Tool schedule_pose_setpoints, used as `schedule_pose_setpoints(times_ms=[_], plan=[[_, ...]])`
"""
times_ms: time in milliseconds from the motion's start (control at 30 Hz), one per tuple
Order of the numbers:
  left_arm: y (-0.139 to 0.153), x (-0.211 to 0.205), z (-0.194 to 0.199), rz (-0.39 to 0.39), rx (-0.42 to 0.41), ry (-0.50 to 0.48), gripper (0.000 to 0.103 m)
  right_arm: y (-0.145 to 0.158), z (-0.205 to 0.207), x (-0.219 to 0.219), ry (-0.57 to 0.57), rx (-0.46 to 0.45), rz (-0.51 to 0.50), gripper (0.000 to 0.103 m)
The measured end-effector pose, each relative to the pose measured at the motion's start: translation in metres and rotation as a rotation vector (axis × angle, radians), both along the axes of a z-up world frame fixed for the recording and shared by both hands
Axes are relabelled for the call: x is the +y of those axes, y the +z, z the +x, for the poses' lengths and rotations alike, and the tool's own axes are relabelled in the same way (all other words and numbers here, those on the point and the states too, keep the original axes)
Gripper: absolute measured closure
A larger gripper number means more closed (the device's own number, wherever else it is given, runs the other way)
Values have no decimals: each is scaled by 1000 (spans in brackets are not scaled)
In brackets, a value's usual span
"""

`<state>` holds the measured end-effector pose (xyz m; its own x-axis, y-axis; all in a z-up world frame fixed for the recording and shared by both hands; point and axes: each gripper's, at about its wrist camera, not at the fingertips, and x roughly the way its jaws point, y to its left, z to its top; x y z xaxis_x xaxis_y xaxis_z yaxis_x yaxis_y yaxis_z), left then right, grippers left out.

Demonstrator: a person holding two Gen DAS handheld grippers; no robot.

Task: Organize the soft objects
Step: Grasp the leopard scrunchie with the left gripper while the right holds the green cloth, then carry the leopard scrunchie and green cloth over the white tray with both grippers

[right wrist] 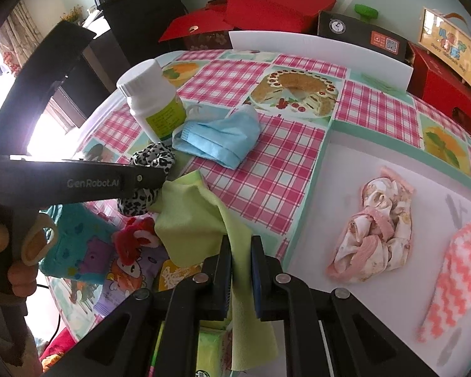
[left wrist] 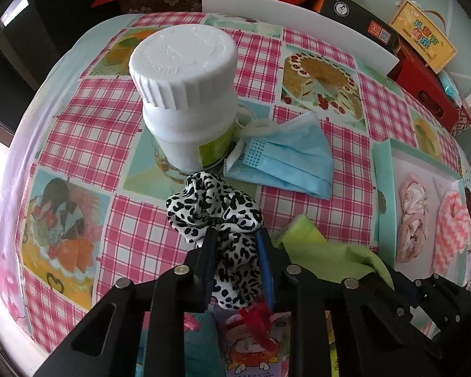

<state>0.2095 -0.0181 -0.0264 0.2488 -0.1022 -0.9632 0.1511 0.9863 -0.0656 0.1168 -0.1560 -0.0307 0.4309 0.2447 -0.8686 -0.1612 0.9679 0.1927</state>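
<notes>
Left claw (left wrist: 235, 248) grips leopard scrunchie (left wrist: 215, 216) | right claw (right wrist: 240, 254) grips green cloth (right wrist: 197, 216)

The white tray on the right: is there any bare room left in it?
Yes. The tray is bare along its far edge and near corner; the floral cloth and zigzag cloth fill the middle. The near table corner is crowded.

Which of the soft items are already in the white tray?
Two: the pink floral scrunchie and the coral zigzag cloth, both lying in the white tray. The leopard scrunchie, green cloth and blue mask are outside it.
</notes>
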Motion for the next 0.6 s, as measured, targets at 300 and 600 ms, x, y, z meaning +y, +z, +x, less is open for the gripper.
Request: schedule_pose_setpoints(times_ms=[300, 600], plan=[[3, 1, 0, -6, -10, 9, 82, -1, 1, 0, -3, 4, 2, 91], [15, 6, -3, -27, -39, 18, 86, 7, -2, -3, -9, -35, 22, 93]])
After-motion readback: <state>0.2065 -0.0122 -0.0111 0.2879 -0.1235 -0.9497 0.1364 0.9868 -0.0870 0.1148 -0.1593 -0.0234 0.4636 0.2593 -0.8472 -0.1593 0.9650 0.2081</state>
